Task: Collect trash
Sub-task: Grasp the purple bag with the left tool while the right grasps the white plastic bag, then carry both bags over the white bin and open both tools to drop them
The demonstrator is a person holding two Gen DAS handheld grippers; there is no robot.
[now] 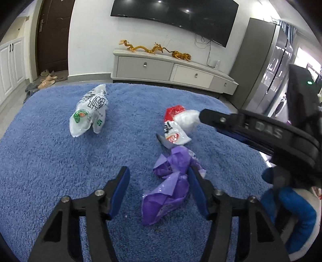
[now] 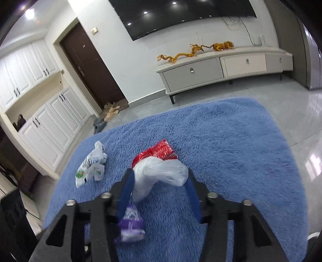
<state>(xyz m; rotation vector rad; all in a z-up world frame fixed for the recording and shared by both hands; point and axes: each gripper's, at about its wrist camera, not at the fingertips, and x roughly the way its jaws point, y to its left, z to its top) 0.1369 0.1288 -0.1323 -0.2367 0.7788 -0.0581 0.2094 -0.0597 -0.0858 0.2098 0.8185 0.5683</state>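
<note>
So far nothing looks collected: the right claw (image 2: 159,181) brackets the white bag (image 2: 159,173) unclosed, the left claw (image 1: 159,193) gapes around purple wrappers (image 1: 171,181), and a printed bag (image 1: 90,112) waits on the rug (image 1: 50,161).

a home living room: a big dark television (image 1: 173,14) hangs on the white wall above a low pale media cabinet (image 1: 171,69) with drawers, topped by golden dragon figurines (image 2: 193,52). a shaggy blue rug (image 2: 221,141) covers the glossy tiled floor (image 2: 301,112). beside the dark brown entry door (image 2: 90,64), slippers (image 2: 110,112) lie near white built-in cupboards (image 2: 50,125).
</note>
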